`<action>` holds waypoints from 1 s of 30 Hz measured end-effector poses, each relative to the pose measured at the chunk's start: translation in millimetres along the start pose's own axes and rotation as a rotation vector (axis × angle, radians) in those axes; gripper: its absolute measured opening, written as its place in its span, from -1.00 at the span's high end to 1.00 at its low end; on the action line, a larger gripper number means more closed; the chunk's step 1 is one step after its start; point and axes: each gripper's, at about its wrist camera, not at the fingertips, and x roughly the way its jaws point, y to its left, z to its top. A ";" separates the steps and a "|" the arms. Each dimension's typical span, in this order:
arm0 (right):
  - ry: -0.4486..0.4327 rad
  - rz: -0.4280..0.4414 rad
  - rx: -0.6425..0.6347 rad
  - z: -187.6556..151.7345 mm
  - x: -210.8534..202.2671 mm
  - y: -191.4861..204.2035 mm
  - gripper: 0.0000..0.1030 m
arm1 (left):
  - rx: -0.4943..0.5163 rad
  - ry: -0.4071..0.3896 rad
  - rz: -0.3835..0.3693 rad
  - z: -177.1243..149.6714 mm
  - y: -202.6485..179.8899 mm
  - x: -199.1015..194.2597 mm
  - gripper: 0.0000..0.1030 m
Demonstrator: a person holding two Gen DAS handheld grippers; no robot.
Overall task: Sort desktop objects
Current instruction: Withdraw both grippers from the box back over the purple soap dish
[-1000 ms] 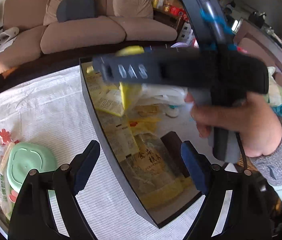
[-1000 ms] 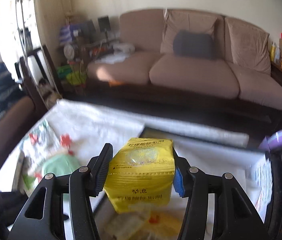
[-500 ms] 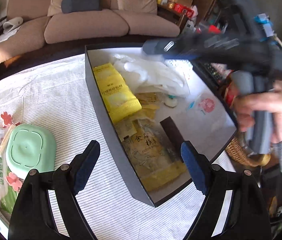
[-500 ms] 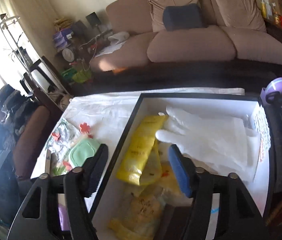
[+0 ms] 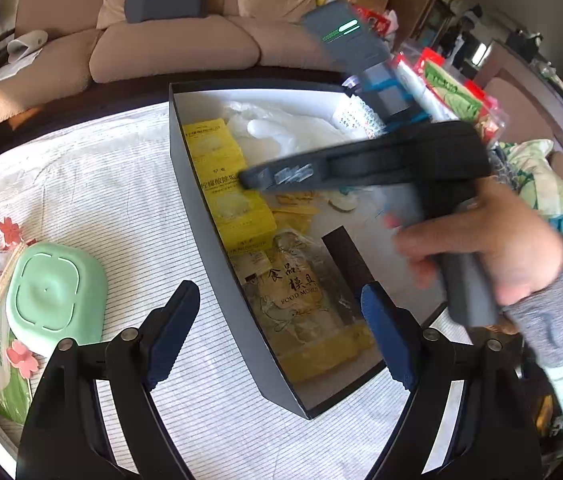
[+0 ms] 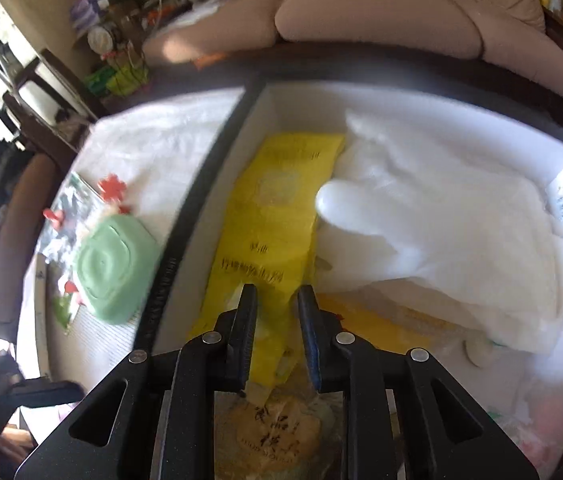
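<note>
A dark open box (image 5: 217, 248) stands on the white striped cloth. Along its left wall inside lies a yellow packet (image 5: 225, 184). My right gripper (image 6: 277, 300) points down just over the near end of the yellow packet (image 6: 277, 200). Its jaws are closing to a narrow gap. The packet shows through the gap and I see no pad pressing on it. From the left wrist view, the right gripper (image 5: 247, 178) reaches in from the right, held by a hand (image 5: 501, 256). My left gripper (image 5: 277, 292) stands open astride the box's near wall, holding nothing.
The box also holds white plastic gloves (image 6: 421, 220), a clear "food mould" bag (image 5: 301, 292) and small yellow sachets. A mint-green lidded wipes pack (image 5: 53, 296) lies on the cloth at the left. A brown sofa (image 5: 161, 48) runs behind the table. Red and green packets (image 5: 449, 88) crowd the right.
The right gripper let go of the yellow packet, which now lies in the box. It then dropped toward the packet and its jaws narrowed. The left gripper stayed put.
</note>
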 end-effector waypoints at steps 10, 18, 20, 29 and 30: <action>-0.071 -0.082 -0.021 -32.5 -75.5 6.1 0.25 | 0.003 0.016 0.089 -3.9 -36.6 1.0 -0.58; -0.100 -0.103 -0.001 -76.3 -115.7 -9.7 -0.27 | 0.010 -0.001 0.117 -8.9 -63.4 -11.4 -0.58; -0.116 -0.084 0.009 -86.7 -123.4 -11.6 -0.44 | 0.006 -0.004 0.111 -10.2 -68.8 -15.3 -0.58; -0.157 -0.045 0.047 -125.9 -154.3 -20.5 -0.66 | 0.020 -0.024 0.115 -16.4 -98.7 -38.5 -0.58; -0.163 -0.028 0.057 -130.2 -157.4 -20.5 -0.71 | 0.020 -0.026 0.114 -17.8 -101.4 -41.6 -0.58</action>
